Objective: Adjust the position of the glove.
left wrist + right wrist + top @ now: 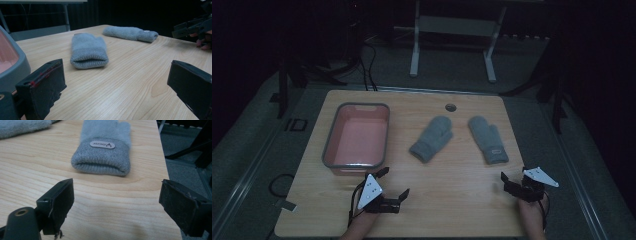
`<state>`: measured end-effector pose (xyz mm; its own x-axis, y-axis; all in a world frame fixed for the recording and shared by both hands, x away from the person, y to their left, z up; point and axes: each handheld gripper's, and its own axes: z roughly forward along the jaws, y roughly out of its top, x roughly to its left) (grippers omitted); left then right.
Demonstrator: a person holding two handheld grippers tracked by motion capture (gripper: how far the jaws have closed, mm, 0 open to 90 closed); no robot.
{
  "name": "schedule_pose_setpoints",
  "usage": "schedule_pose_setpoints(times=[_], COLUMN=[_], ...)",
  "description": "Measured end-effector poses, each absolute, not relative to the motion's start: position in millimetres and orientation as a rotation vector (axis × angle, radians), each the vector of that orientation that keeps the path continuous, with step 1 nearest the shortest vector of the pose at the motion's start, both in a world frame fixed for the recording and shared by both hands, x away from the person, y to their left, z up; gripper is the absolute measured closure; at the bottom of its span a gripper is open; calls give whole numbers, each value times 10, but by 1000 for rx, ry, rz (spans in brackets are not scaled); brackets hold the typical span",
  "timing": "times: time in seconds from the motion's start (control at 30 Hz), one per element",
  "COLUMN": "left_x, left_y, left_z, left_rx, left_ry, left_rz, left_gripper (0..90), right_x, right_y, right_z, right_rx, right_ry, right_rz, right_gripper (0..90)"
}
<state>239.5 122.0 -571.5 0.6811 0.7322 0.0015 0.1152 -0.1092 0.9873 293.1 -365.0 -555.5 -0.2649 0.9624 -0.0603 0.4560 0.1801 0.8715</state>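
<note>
Two grey mittens are laid flat on the wooden table point(452, 200), to the right of the pink tub point(356, 137). The left mitten point(431, 138) is found just beside the tub, the right mitten point(488, 139) farther from it, apart from its twin. The cuffs are turned toward the person, probably so that they can be pinched easily. The left gripper point(395, 183) is held just below the tub with jaws spread wide and nothing between them. The right gripper point(514, 176), likewise wide and empty, is aimed at the right mitten's cuff.
</note>
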Motion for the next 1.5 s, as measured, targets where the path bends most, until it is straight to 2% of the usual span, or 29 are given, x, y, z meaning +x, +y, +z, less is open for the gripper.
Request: schedule_pose_setpoints(times=[0.37, 0.67, 1.1, 1.5], left_x=[2399, 2399, 2405, 2411], left_y=[1223, 1229, 1233, 1243], left_z=[-5717, -5716, -5717, -5717], left_rx=[1614, 1615, 1610, 1607], left_ry=[711, 707, 713, 718], left_rz=[595, 592, 582, 568], left_gripper=[18, 18, 18, 18], right_x=[2996, 3205, 3603, 3977], right_y=[-3616, -3481, -3039, -2607], right_z=[-5472, -5150, -4848, -4816], right_rx=[1379, 1341, 1164, 1055], right_ry=[1959, 2008, 2094, 2217], right_rz=[1081, 1086, 1137, 1215], right_gripper=[128, 120, 121, 133])
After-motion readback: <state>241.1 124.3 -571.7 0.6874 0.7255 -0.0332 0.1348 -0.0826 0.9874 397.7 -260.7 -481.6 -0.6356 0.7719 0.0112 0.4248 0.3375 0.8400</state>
